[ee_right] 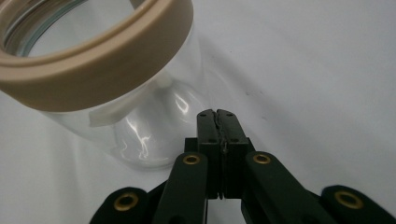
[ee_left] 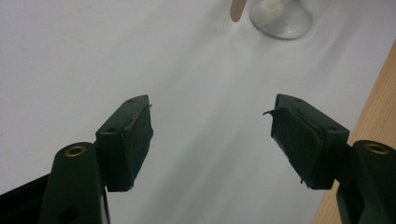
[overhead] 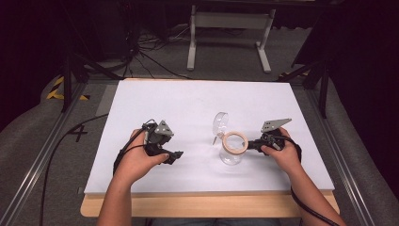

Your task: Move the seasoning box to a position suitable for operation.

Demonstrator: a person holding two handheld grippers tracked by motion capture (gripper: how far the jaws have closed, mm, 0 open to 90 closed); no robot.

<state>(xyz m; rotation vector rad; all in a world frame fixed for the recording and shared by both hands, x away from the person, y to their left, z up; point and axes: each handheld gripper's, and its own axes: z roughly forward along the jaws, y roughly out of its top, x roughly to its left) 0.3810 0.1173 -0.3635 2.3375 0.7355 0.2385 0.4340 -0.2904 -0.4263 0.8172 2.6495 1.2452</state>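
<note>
Tongs in both hands are working over a white bench [overhead: 188,103] in the high view. We are holding the left tongs [overhead: 175,156] low on the near left of the bench, well apart from the glass jar [overhead: 231,157], which is standing upright right of the middle. A tan ring [overhead: 235,142] is sitting at the jar's mouth, and a clear lid [overhead: 220,123] is lying just behind the jar. We are holding the right tongs [overhead: 248,145] just beside the jar's right side, its tips pointing at the ring.

Moving to the left gripper view, we are seeing the left tongs [ee_left: 211,126] standing wide open with nothing between the pads, only bare bench [ee_left: 93,56] below. The jar's base [ee_left: 281,18] is showing at the top edge, with a tan edge beside it.

Moving to the right gripper view, we are seeing the right tongs [ee_right: 218,115] pressed fully together, gripping nothing. Their tips are hovering just beside the lower wall of the jar [ee_right: 149,121]; whether they are touching it we cannot tell. The tan ring [ee_right: 107,60] is circling the jar's rim above.
</note>
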